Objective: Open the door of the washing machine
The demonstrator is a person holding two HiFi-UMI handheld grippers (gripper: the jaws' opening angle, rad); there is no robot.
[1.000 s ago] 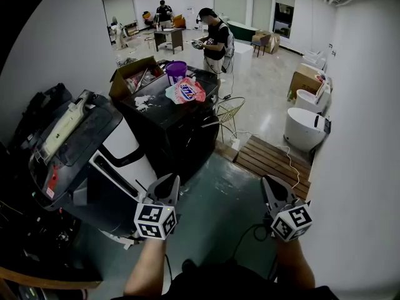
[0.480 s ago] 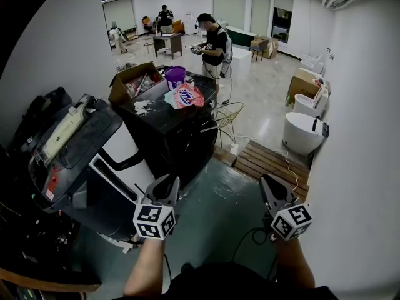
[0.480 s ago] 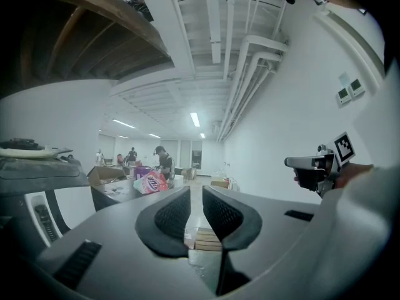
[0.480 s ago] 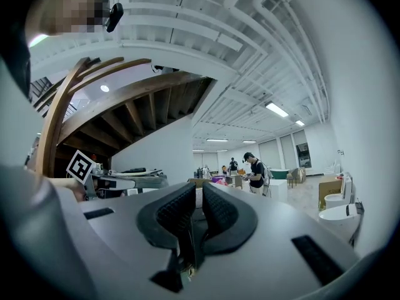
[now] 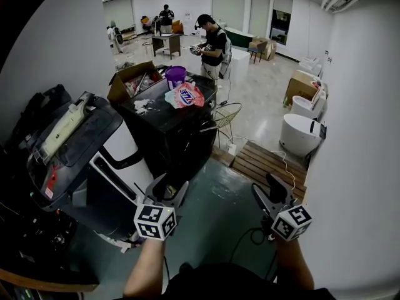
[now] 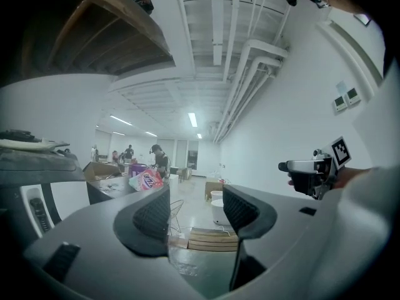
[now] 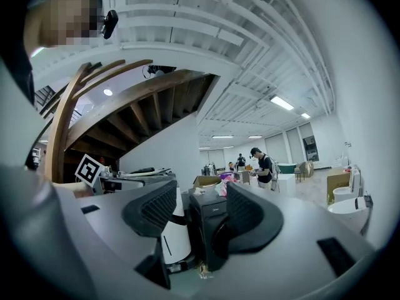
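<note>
The floor (image 5: pixel 215 208) is smooth grey-green concrete with a dull sheen. At the left a big white-sided machine (image 5: pixel 119 145) stands tilted, with a glossy dark lid and rounded corners. It may be a second washer, but the head view is too warped here to tell.

The washing machine (image 5: pixel 178 142) is a matte black box just beyond it, near the middle of the head view. Its front faces the stretch of floor ahead of the grippers. Its round door (image 7: pixel 217 239) shows in the right gripper view as a dark recessed circle, partly hidden by that gripper's right jaw.

A slatted wooden pallet (image 5: pixel 265 161) lies on the floor to the right of the machine, and smooth white rounded tubs (image 5: pixel 300 133) stand past it by the wall. On the machine's top are an open cardboard box (image 5: pixel 131 77), a purple bucket (image 5: pixel 175 75) and a crinkled pink-and-blue bag (image 5: pixel 185 95). A thin wire chair (image 5: pixel 226 114) stands just beside the machine's far corner, and a person (image 5: pixel 212 45) stands behind it.

The left gripper (image 5: pixel 174 181) is just beside the tilted machine's lower corner. Its grey plastic jaws, with ribbed black pads, are opening with nothing between them. The right gripper (image 5: pixel 262 184) is near the pallet, well apart from the washing machine. Its jaws are also opening, and it holds nothing.
</note>
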